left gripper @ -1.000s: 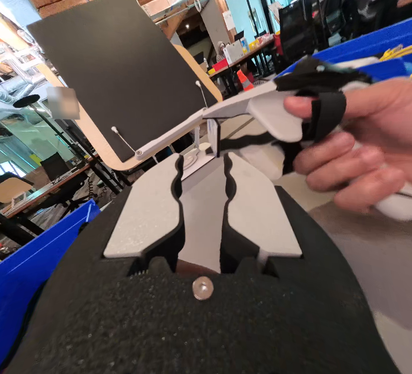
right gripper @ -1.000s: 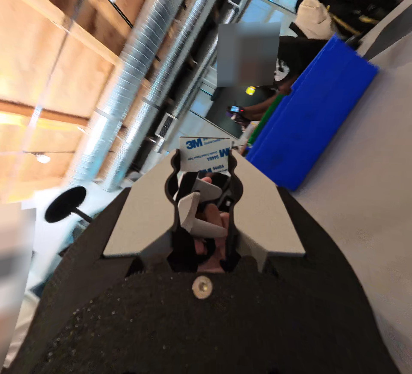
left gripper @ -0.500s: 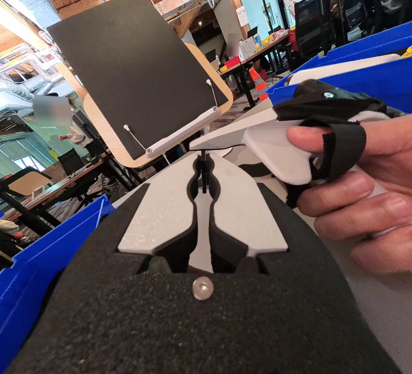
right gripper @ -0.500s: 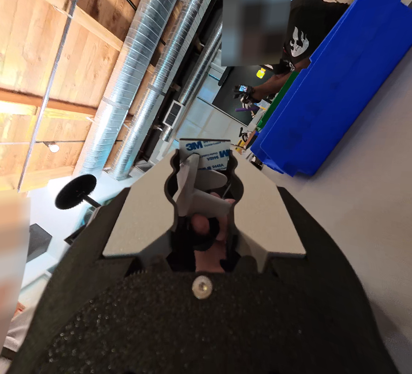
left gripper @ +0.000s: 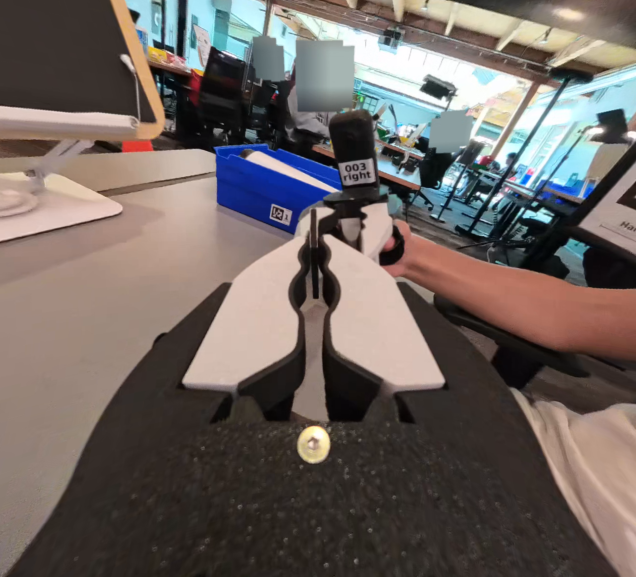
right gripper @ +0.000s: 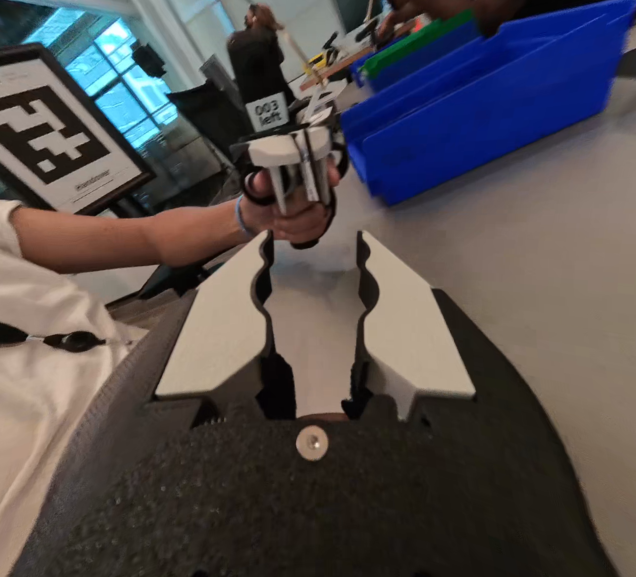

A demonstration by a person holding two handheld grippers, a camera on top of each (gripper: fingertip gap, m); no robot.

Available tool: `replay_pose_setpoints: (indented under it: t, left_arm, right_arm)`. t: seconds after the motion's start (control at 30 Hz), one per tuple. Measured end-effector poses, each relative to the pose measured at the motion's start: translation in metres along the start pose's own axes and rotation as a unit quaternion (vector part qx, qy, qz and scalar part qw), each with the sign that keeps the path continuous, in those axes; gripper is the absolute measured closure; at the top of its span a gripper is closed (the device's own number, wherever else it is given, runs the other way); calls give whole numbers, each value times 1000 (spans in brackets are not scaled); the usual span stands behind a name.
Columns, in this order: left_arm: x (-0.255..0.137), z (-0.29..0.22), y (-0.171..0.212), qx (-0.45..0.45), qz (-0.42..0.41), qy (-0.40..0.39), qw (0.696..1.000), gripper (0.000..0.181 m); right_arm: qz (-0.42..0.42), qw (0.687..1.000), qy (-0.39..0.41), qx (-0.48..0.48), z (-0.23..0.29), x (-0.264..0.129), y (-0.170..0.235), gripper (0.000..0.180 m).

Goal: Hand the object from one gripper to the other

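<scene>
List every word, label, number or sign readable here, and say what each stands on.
Wording is not reproduced; bearers only.
First white label on the right gripper's black post: sharp print.
Second white label on the left gripper's black post: slightly blurred.
White sticker on the blue plastic bin: small marker and print.
Black-framed white sign board: square marker, blurred small line.
Thin flat piece in the left gripper: edge-on, nothing readable.

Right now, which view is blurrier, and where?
Right wrist view: motion smear on the blue bins and background people; its hand-held gripper stays sharp. Left wrist view: mostly crisp, with wide-angle bending at the edges and mild softness on the far workshop.
</scene>
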State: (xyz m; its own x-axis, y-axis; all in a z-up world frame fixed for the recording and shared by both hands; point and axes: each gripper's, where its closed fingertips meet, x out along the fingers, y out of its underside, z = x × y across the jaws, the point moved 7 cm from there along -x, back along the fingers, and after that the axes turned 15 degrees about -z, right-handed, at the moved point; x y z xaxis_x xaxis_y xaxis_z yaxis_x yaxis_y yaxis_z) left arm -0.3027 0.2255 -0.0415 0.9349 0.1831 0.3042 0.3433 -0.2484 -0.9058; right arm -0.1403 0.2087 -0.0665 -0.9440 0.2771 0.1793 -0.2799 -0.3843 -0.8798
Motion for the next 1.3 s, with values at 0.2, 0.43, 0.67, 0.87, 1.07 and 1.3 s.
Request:
replay_pose_setpoints:
  t: [0.2,0.43,0.67,0.87,1.07,1.3]
  left_arm:
    - [0,-4,7,-33,40,48,998,178]
    - [6,-10,20,-35,72,65,995,177]
    - [1,24,28,107,98,-163,976,155]
    - [3,25,27,173,114,-226,952,143]
    - [10,17,33,124,116,-181,969,130]
    - [14,13,42,99,132,-147,975,134]
  right_arm:
    - [16,999,-30,-32,14,30,15,139]
    - [18,998,-17,-52,15,28,13,177]
    - [55,959,204,-191,-25,-1,-2,177]
    - [183,780,334,-496,-30,-4,1,177]
    - [212,735,277,-581,-22,22,23,176]
    - [207,694,241,-647,-9,35,32,176]
